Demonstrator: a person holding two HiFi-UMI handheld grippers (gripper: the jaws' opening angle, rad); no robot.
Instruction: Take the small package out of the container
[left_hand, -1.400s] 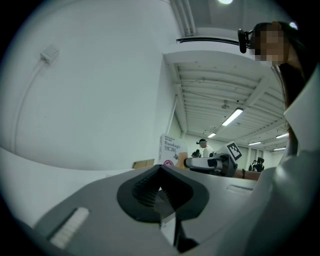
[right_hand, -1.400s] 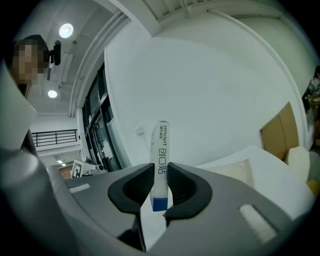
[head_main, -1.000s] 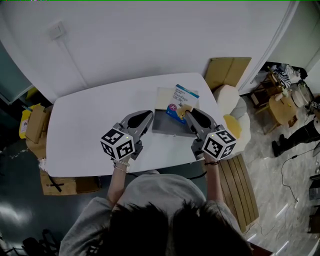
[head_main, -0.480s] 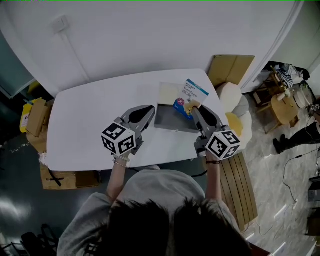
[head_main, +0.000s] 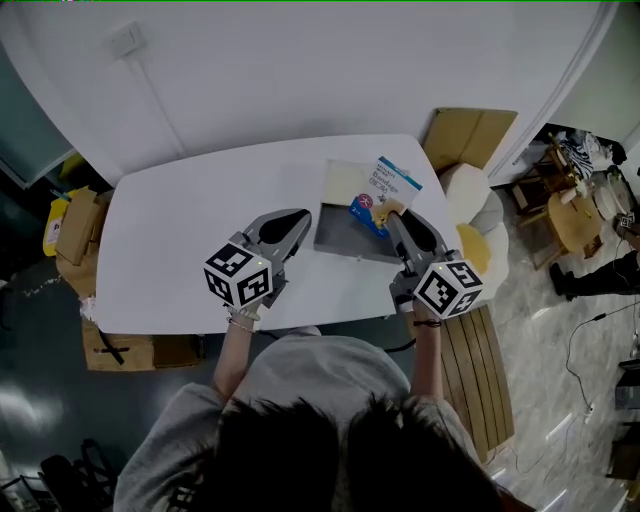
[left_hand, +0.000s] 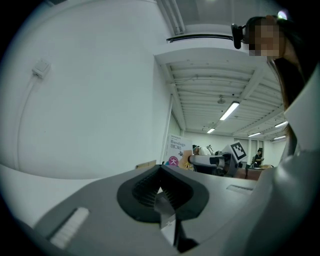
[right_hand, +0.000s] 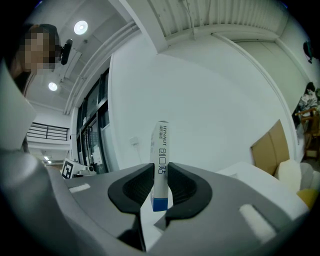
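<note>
The right hand-held gripper (right_hand: 160, 174) stayed clamped on the small package (right_hand: 161, 147), which had shifted toward the container's (head_main: 340, 238) far-right corner. The left hand-held gripper (left_hand: 161, 176) stayed closed and empty beside the container.

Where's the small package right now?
Right of centre in the head view: the small package is clamped in the right gripper, over the grey container's right edge.

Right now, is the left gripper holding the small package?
No, the small package is pinched between the jaws of the right gripper, while the left gripper has its jaws together on nothing.
</note>
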